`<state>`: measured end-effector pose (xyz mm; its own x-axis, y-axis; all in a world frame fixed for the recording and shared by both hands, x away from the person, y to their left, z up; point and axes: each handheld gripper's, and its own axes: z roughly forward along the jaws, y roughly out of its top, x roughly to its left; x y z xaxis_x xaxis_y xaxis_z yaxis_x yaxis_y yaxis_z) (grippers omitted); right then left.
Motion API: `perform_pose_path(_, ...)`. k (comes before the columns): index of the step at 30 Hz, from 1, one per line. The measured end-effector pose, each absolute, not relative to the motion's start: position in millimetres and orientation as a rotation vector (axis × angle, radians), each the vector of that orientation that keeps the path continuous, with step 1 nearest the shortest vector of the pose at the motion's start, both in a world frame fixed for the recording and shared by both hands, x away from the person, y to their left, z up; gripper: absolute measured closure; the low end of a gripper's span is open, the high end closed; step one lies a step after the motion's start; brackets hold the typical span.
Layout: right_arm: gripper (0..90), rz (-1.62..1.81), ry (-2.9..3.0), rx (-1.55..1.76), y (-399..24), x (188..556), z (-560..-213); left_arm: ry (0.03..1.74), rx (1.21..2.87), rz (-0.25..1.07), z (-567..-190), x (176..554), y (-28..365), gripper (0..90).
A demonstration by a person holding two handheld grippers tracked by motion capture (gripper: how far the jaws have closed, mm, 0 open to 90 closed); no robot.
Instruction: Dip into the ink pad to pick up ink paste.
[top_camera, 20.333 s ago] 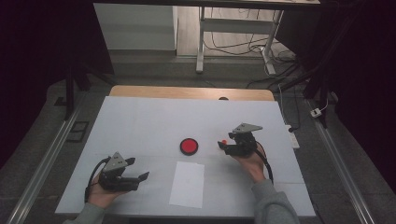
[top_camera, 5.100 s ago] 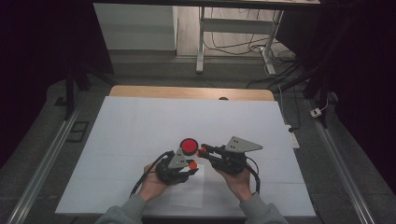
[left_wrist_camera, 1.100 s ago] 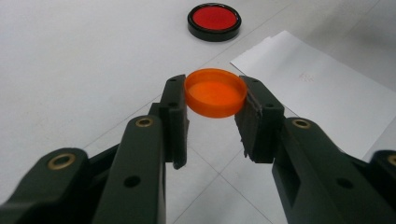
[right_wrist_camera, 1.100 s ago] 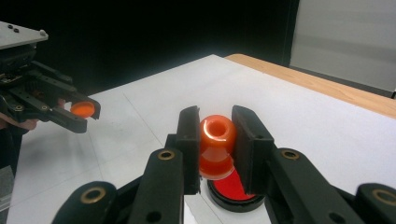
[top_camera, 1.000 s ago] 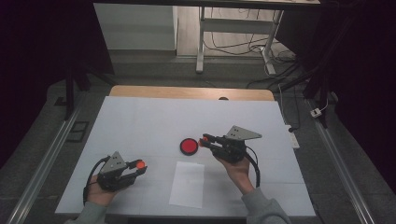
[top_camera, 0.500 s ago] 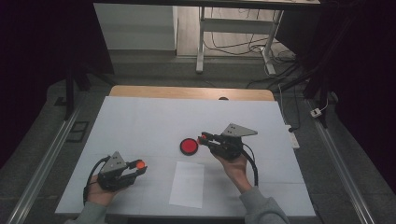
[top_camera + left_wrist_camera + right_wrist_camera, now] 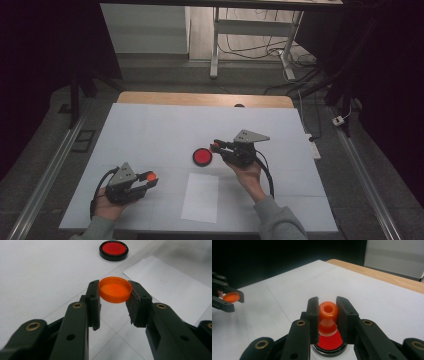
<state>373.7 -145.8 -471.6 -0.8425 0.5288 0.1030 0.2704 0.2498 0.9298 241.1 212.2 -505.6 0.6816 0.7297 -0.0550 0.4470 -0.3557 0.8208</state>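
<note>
The left tongs (image 7: 148,181) rested low on the near left part of the white table (image 7: 150,130), held in the person's left hand (image 7: 107,205). Their two black jaws pinched a small round orange plastic cap (image 7: 115,289) by its rim, one pad on each side. In the left gripper view the cap was level, its open side up, and it was raised a little above the table. In the high view the same cap (image 7: 150,176) showed as an orange spot at the tip of the left tongs.

The right tongs (image 7: 216,146) were near the middle of the table, held by the right hand (image 7: 246,172), and they pointed to the left. They were closed on a small orange piece with a rounded hollow top and a narrower neck (image 7: 328,315); a pad pressed on each side of it. This piece was directly over a round black dish with a red inside (image 7: 329,345). Whether its bottom touched the red surface I cannot tell. In the high view the dish (image 7: 202,157) was just beside the tip of the right tongs.

A white sheet of paper (image 7: 201,196) lay flat on the table between the two hands, nearer to the front edge. The two tongs were well apart from each other.
</note>
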Motion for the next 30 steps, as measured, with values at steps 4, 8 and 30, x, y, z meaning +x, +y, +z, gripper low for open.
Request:
perform_pose_path(4,72.5,1.609,2.292,0.744,-141.0,377.2,-472.8,0.910,2.006,0.405,-505.7,241.1,212.3,64.7)
perform_pose_path(8,72.5,1.593,2.297,0.749,-137.9,381.0,-475.8,0.910,2.008,0.403,-506.1,241.0,211.5,64.7)
perform_pose_path(30,72.5,1.444,2.389,0.746,-108.6,398.9,-499.9,0.920,2.007,0.394,-507.4,242.6,212.4,64.7)
